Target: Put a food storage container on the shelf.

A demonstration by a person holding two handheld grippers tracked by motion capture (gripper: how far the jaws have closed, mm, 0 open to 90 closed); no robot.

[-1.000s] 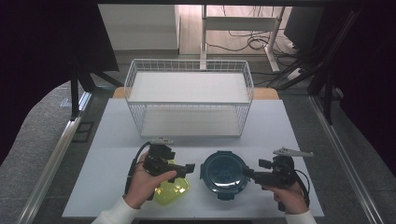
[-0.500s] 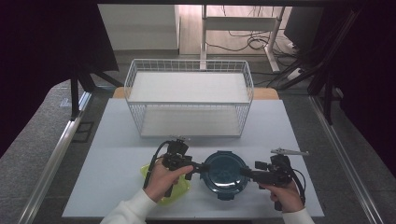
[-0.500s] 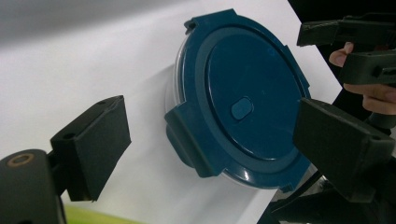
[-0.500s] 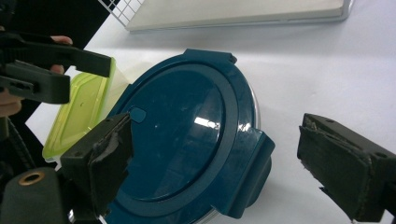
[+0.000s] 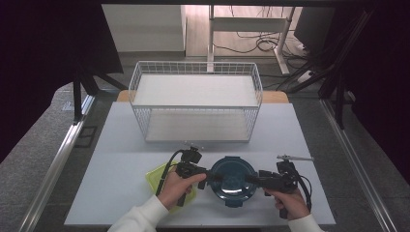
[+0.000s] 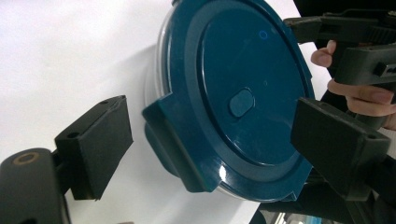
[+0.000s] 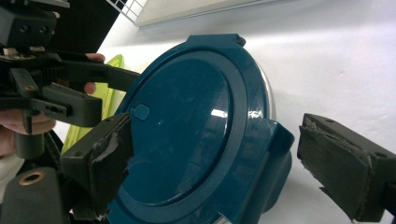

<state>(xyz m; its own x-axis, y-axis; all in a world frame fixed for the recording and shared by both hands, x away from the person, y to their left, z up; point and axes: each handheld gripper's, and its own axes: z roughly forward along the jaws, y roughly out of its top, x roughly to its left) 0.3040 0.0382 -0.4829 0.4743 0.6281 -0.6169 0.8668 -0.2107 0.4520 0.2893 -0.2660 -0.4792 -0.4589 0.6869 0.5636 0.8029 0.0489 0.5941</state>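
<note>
A round dark teal lidded container (image 5: 232, 181) (image 6: 233, 93) (image 7: 187, 140) sits on the white table near its front edge. My left gripper (image 5: 212, 177) (image 6: 217, 144) stands open at the container's left side, its jaws either side of a lid latch tab (image 6: 175, 149). At the opposite side my right gripper (image 5: 250, 179) (image 7: 226, 163) is open too, its jaws straddling another latch tab (image 7: 273, 154). No pad touches the lid. Each gripper view shows the other gripper farther off, the right gripper (image 6: 355, 37) and the left gripper (image 7: 56, 93).
A yellow-green container (image 5: 155, 176) (image 7: 108, 95) lies left of the teal one, partly under the left hand. A white wire basket (image 5: 196, 104) stands at the back middle of the table (image 5: 121, 145). Dark floor and metal rails flank the table.
My left gripper has moved right, from above the yellow-green container to the teal container's left side. My right gripper has shifted slightly left toward the container's right edge.
</note>
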